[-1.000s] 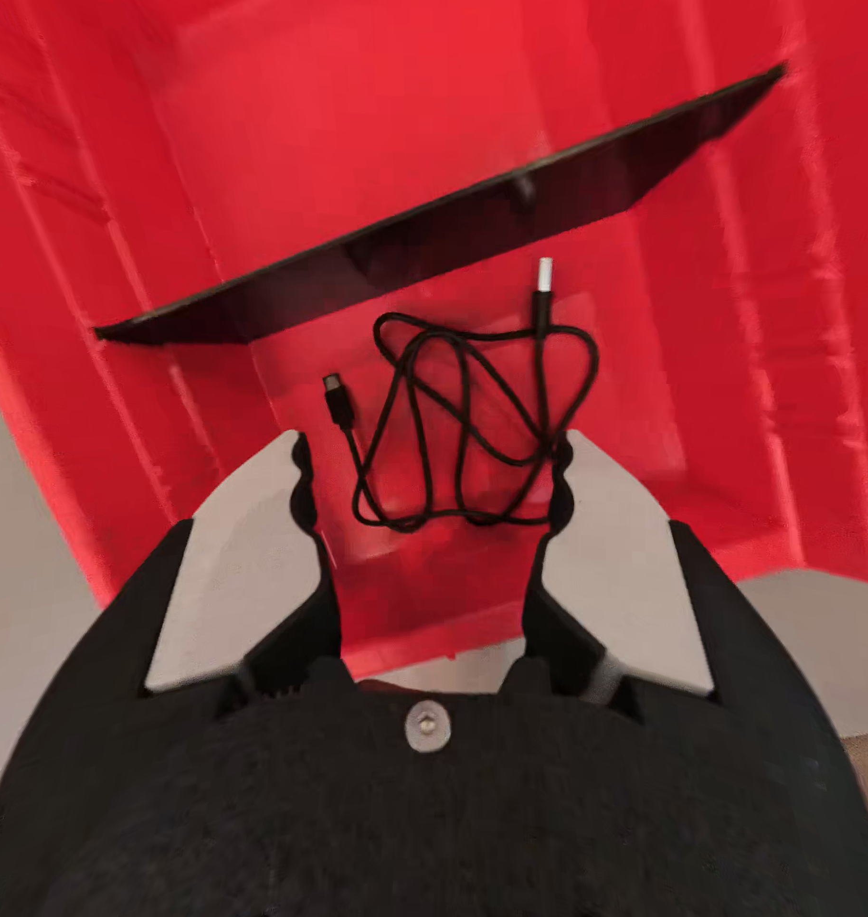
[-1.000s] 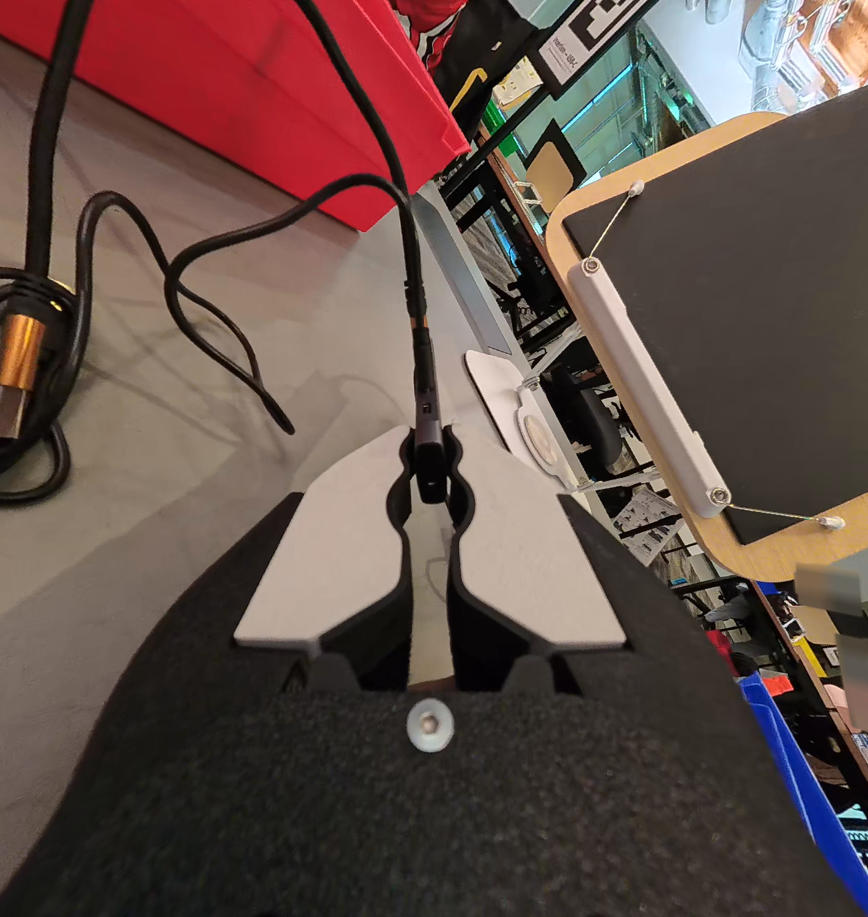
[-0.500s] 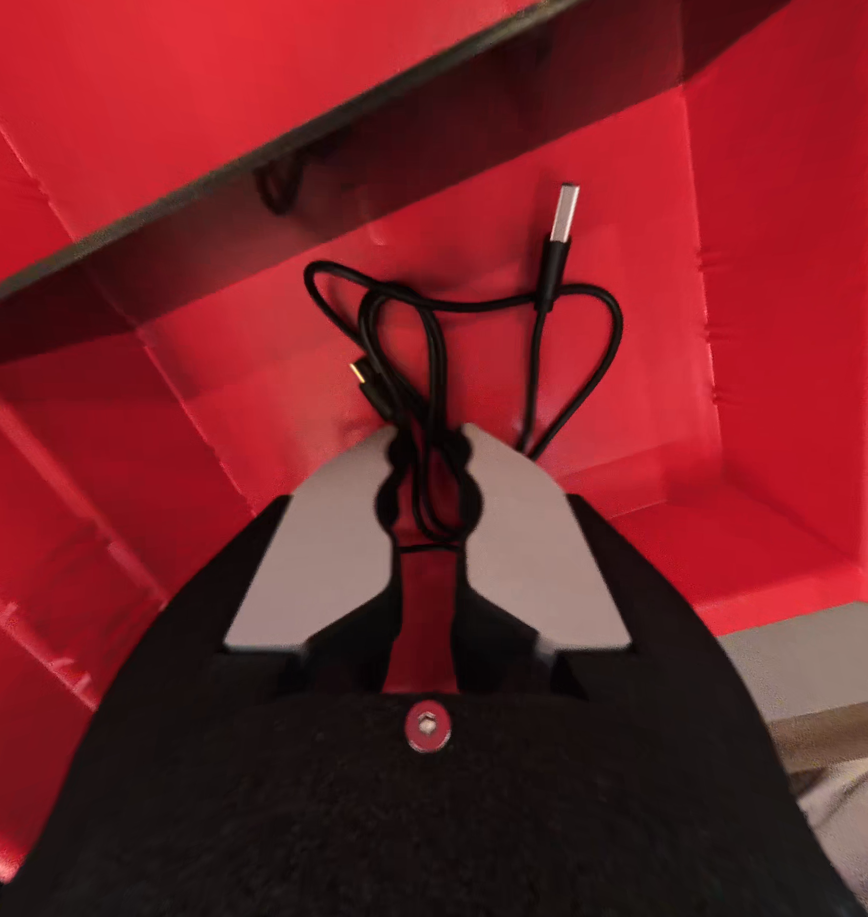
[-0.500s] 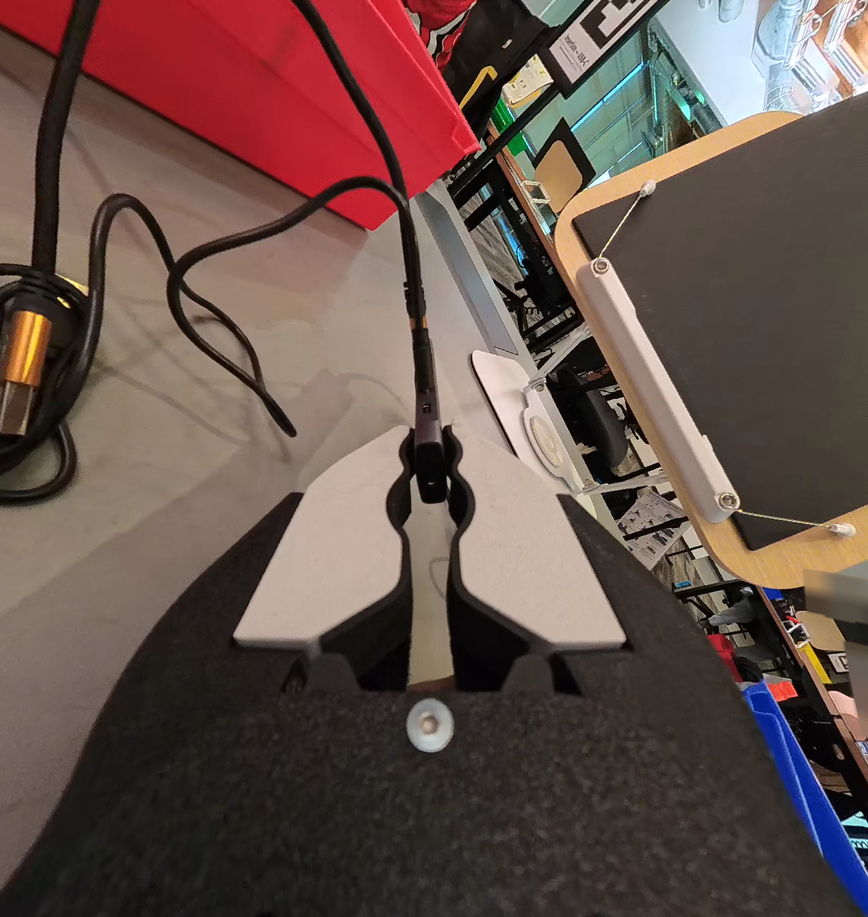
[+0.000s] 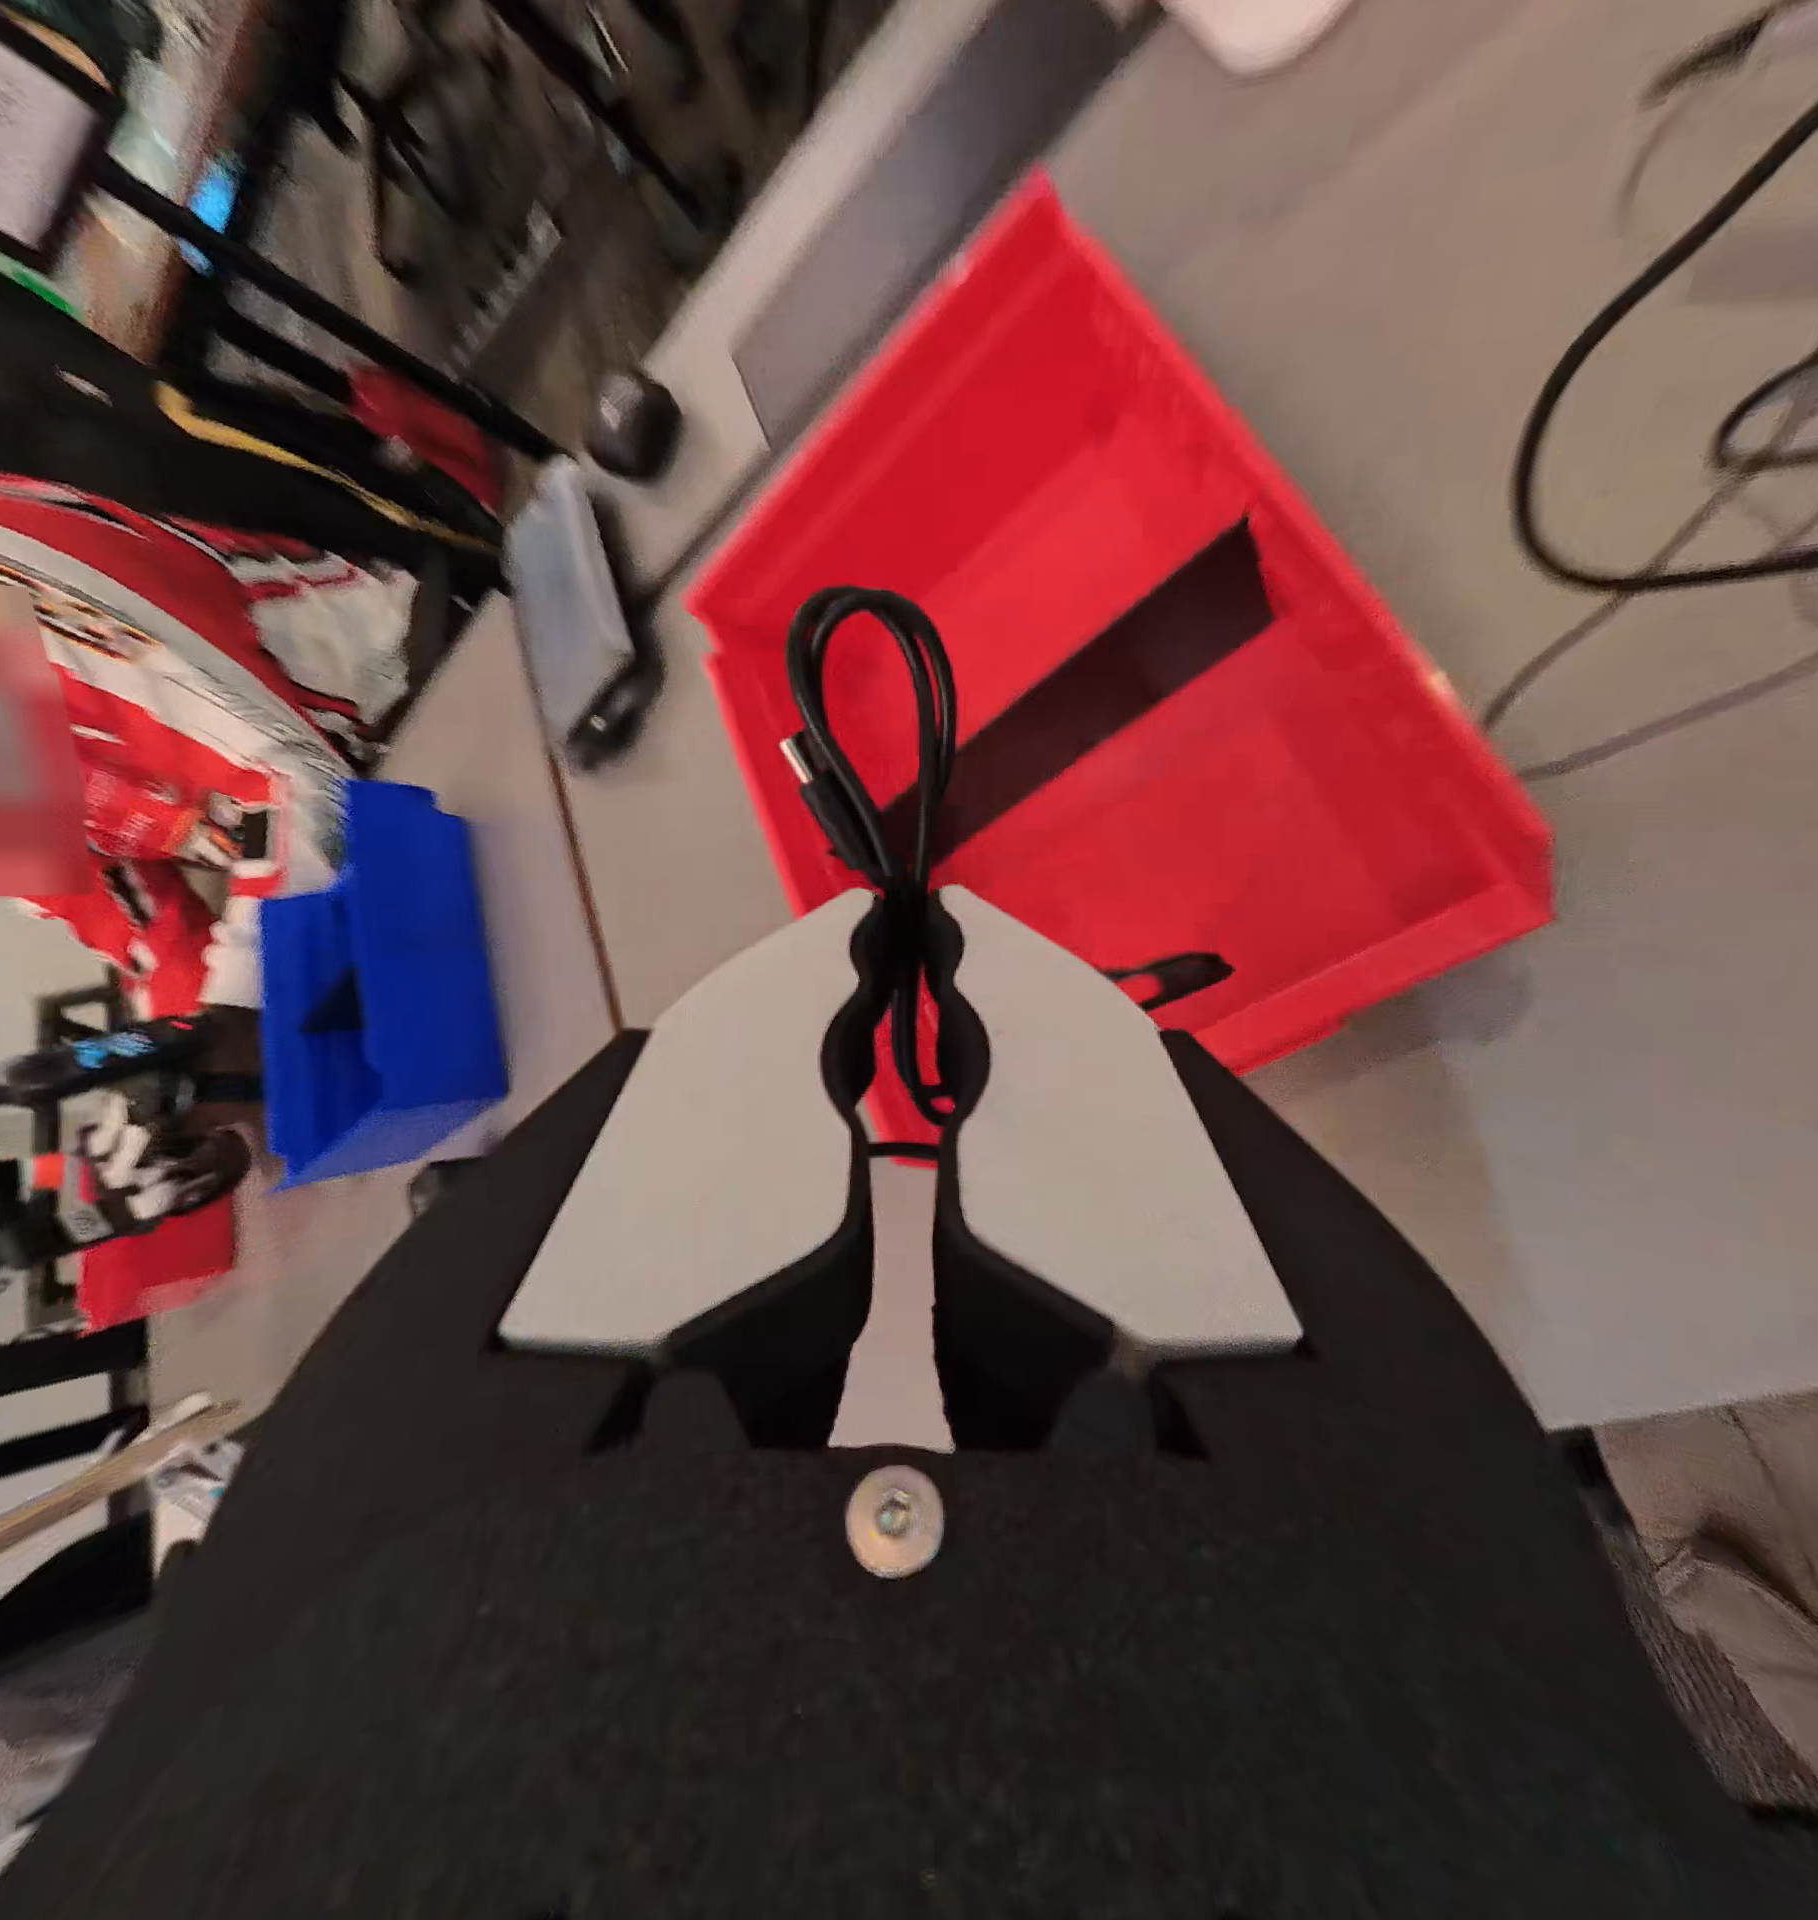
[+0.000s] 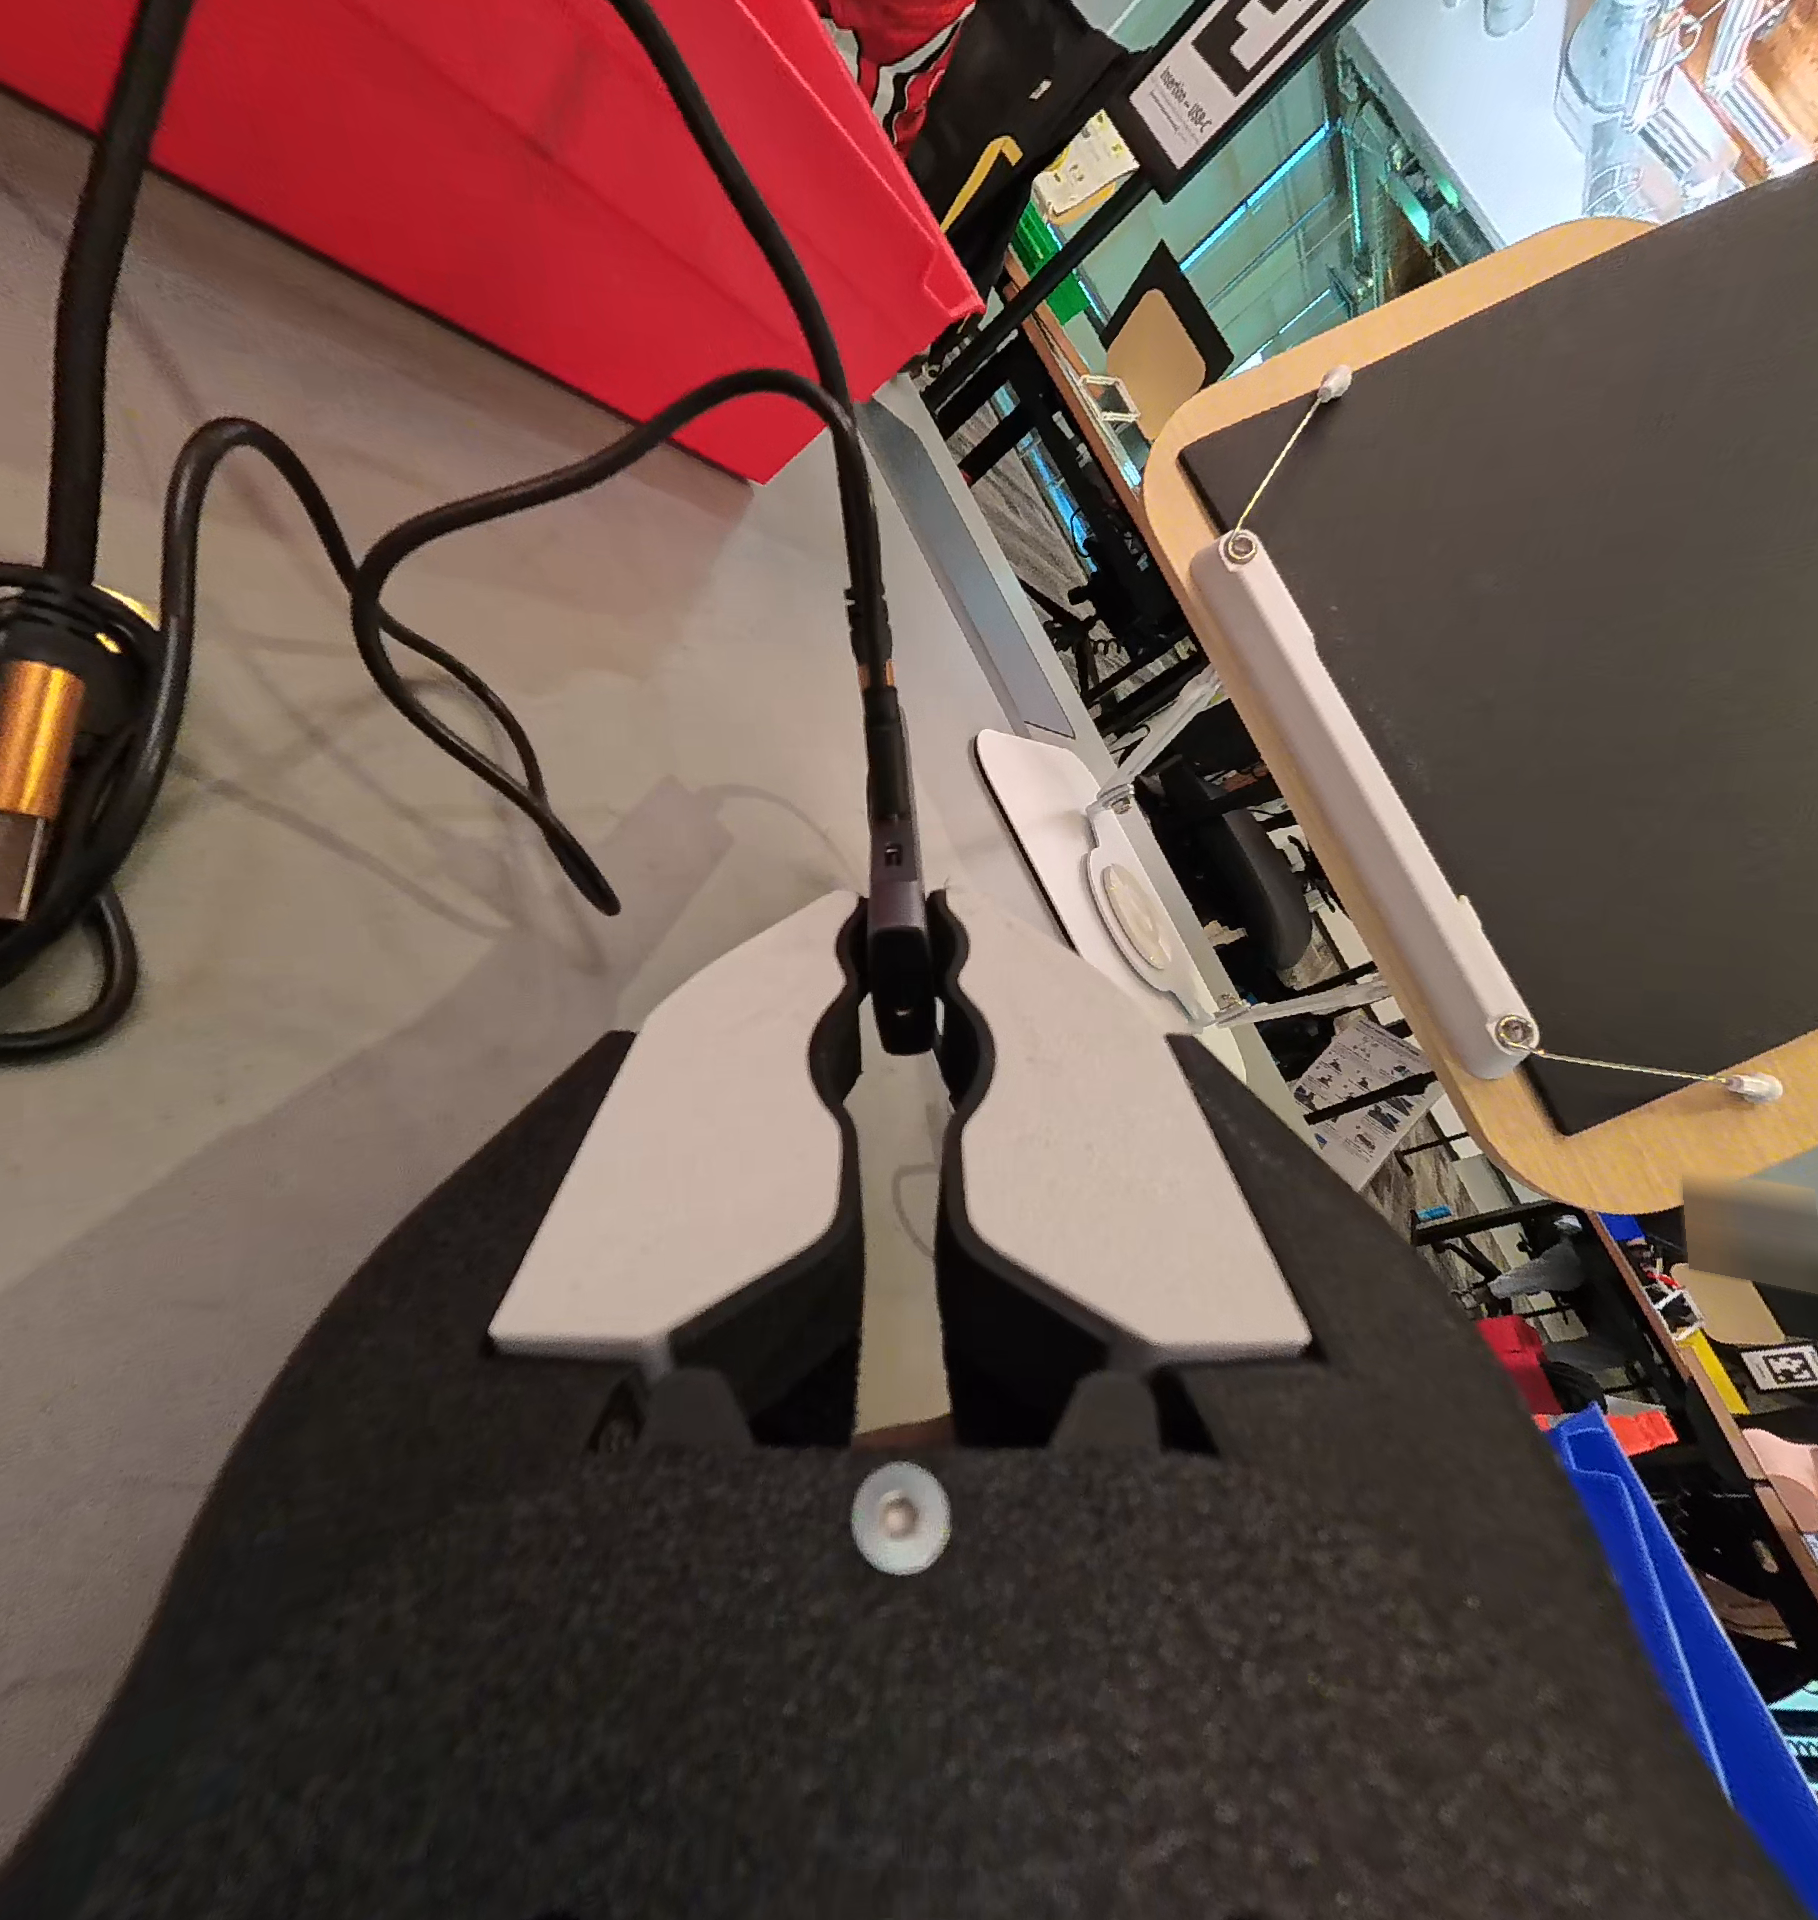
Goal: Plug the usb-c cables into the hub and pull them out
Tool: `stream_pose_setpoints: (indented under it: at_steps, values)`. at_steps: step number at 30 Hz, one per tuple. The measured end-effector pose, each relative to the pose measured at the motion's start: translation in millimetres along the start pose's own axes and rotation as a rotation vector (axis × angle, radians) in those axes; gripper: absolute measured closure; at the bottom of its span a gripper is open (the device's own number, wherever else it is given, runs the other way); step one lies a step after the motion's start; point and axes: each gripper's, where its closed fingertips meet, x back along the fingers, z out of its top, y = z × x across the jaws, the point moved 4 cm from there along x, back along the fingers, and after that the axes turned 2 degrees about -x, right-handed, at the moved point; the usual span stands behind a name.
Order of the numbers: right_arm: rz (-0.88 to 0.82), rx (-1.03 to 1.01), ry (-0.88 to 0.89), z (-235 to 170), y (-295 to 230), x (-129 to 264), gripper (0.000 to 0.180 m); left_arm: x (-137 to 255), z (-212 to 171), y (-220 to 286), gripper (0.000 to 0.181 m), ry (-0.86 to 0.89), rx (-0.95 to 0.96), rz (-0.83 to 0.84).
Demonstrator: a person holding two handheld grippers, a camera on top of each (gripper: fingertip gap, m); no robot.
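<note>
In the left wrist view my left gripper is shut on a bunched thin black cable. Its loops stick up past the fingertips and its USB-C plug hangs free at the left of the loops. I hold it in the air above the red bin. In the right wrist view my right gripper is shut on a small dark grey hub. The hub's black lead runs up and away over the grey table.
The red bin has a black divider. A blue bin stands to its left, and loose black cables lie at the right. A coiled black cable with a gold USB-A plug lies at my right gripper's left. A black-faced wooden board is at its right. The grippers' ends are close to 35 cm from one another.
My left gripper closed on the black cable lying in the red bin and lifted it out, swinging well above the bin. My right gripper kept still, holding the hub.
</note>
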Motion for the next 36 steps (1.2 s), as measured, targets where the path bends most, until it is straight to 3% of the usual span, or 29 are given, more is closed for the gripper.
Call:
stream_pose_setpoints:
  at_steps: [3,7,9,13,15,17,19,22,28,33,36]
  values:
    - [-0.004,-0.011,0.002,0,1,0,0.171,69,22,0,0.176,0.135,0.006,0.005]
    - [-0.010,-0.030,0.007,0,4,1,0.171,125,40,43,0.176,0.270,-0.037,-0.188]
    - [-0.012,-0.034,0.006,-1,5,1,0.171,111,41,70,0.176,0.245,-0.074,-0.231]
    - [-0.012,-0.027,0.004,-1,4,1,0.171,30,21,139,0.176,0.067,-0.186,-0.319]
    - [-0.013,-0.023,0.004,-1,3,1,0.171,-11,12,164,0.175,-0.009,-0.282,-0.257]
    - [-0.013,-0.022,0.001,-1,3,1,0.171,-41,4,171,0.175,-0.094,-0.436,-0.077]
    - [-0.015,-0.022,-0.004,-2,4,0,0.171,-54,3,191,0.175,-0.094,-0.514,-0.016]
    - [-0.021,-0.030,-0.007,-3,5,1,0.171,-61,-2,232,0.173,-0.069,-0.521,-0.094]
    - [-0.014,-0.027,-0.012,-3,4,-1,0.171,-53,-5,274,0.150,0.045,-0.202,-0.403]
    - [-0.007,-0.027,-0.015,-4,4,-3,0.171,-51,-3,247,0.145,0.134,0.096,-0.564]
    - [-0.006,-0.032,-0.016,-4,4,-3,0.171,-55,-7,226,0.147,0.169,0.158,-0.583]
